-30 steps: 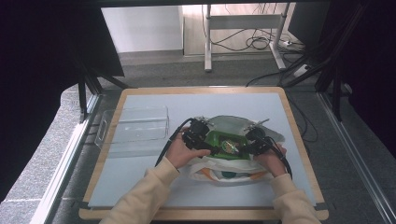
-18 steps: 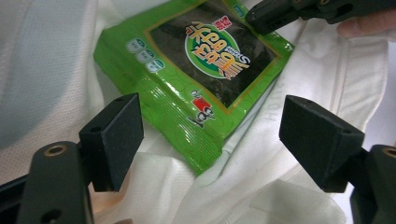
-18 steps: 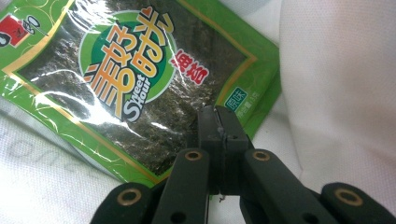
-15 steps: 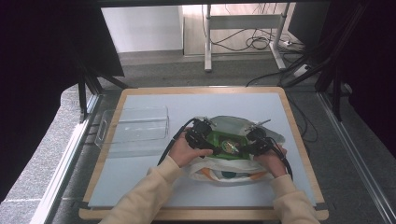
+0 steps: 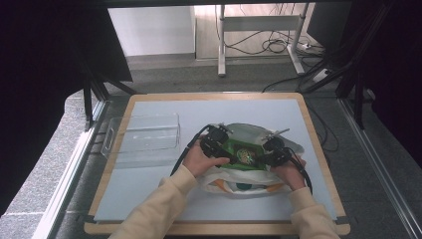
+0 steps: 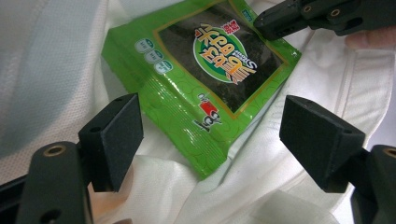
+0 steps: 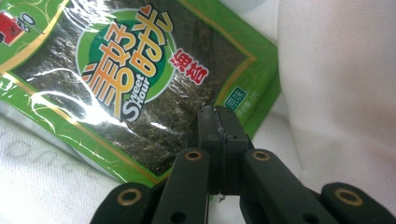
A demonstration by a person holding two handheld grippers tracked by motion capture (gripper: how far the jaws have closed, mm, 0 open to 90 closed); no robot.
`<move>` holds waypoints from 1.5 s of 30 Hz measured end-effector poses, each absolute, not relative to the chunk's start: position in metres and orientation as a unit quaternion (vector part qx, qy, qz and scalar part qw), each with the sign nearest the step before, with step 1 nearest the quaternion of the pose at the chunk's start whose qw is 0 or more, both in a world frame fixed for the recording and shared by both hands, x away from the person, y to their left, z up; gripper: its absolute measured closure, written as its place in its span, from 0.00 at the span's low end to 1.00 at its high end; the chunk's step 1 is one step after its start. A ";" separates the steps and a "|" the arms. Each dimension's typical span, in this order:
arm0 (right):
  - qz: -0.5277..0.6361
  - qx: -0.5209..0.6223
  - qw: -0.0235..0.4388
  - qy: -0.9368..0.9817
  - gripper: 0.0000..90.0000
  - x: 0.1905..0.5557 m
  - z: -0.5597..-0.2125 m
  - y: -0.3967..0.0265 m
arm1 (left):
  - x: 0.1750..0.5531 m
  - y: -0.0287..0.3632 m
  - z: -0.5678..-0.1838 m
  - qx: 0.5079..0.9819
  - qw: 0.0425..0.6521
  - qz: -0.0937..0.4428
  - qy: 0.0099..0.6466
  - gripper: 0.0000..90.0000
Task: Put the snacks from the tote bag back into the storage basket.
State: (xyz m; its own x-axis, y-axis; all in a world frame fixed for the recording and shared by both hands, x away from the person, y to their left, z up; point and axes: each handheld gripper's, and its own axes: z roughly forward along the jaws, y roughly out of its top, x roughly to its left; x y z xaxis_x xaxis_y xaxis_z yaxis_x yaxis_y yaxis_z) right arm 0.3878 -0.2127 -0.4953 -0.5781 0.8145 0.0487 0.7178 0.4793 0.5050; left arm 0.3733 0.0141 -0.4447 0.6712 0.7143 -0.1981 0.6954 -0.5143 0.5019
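Right gripper (image 7: 219,116): jaws pressed together, tips on lower edge of green seaweed snack packet (image 7: 135,79); whether packet film is pinched, cannot tell. Left gripper (image 6: 210,140): jaws wide apart, nothing between pads, straddling packet's opposite corner. Packet lies on white cloth bag (image 5: 239,181), right of clear plastic tray (image 5: 144,137). Advice: close left jaws squarely on corner seam, lift level.

Left gripper (image 6: 210,135) fingers apart, right gripper (image 7: 218,122) together.

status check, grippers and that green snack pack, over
Left gripper open, jaws astride the green snack pack. Right gripper shut, tips at the pack's edge. Pack lies on the white cloth bag. Nothing in the way.
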 end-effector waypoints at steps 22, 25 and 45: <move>0.250 0.450 0.090 0.852 1.00 0.386 -0.500 -0.216 | 0.390 0.005 -0.465 0.855 0.271 -0.050 0.439 0.20; 0.245 0.447 0.095 0.855 1.00 0.385 -0.500 -0.215 | 0.391 0.001 -0.468 0.854 0.273 -0.057 0.439 0.20; 0.250 0.444 0.096 0.855 1.00 0.385 -0.502 -0.216 | 0.399 -0.004 -0.470 0.835 0.306 -0.081 0.450 0.57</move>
State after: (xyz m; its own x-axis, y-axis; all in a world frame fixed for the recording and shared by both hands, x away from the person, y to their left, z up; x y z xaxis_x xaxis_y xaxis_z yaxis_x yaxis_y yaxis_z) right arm 0.3851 -0.2157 -0.5018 -0.5878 0.8070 0.0567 0.7108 0.4817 0.5126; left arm 0.3990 -0.0040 -0.4697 0.5828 0.7016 -0.4101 0.8004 -0.4082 0.4390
